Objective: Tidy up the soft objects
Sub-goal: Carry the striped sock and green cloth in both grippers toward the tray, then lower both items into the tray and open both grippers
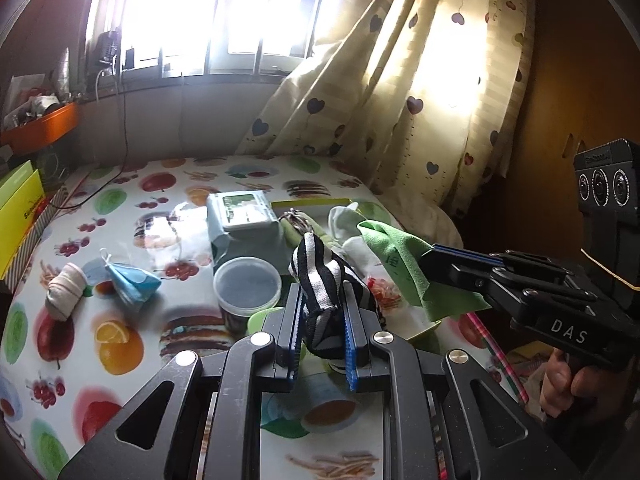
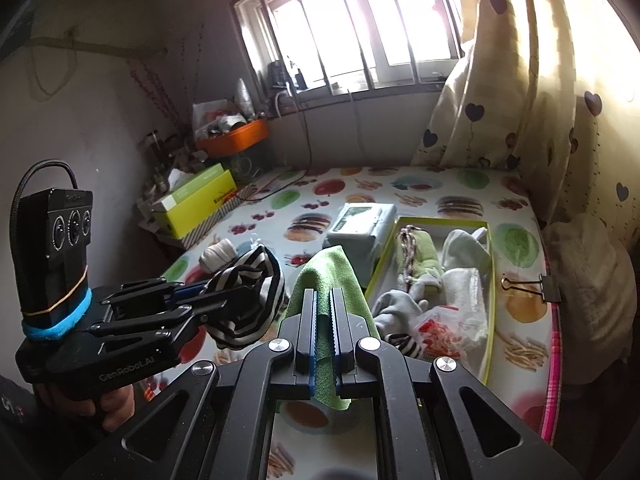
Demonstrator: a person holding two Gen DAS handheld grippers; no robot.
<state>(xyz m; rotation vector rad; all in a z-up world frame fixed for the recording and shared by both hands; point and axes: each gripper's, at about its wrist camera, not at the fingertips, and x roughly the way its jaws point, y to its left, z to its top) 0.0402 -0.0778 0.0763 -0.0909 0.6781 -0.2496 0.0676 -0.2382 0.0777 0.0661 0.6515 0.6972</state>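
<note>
- left gripper [image 1: 322, 312] is clamped on a bunched black-and-white striped fabric piece [image 1: 320, 276], held above the fruit-print tablecloth [image 1: 120, 208]
- right gripper [image 2: 323, 320] is pinched tight on a thin green microfibre cloth [image 2: 326, 276], just left of the shallow yellow-green box [image 2: 491, 304] of soft stuff
- both look light and floppy, so I'd grab a bunched fold
- readable: "DAS", "GenRobot.AI"

Pinching green cloth [image 2: 332, 280] in right gripper [image 2: 323, 312]; gripping striped fabric [image 2: 252, 300] in left gripper [image 2: 208, 286], both hanging beside green-rimmed box [image 2: 491, 304].
</note>
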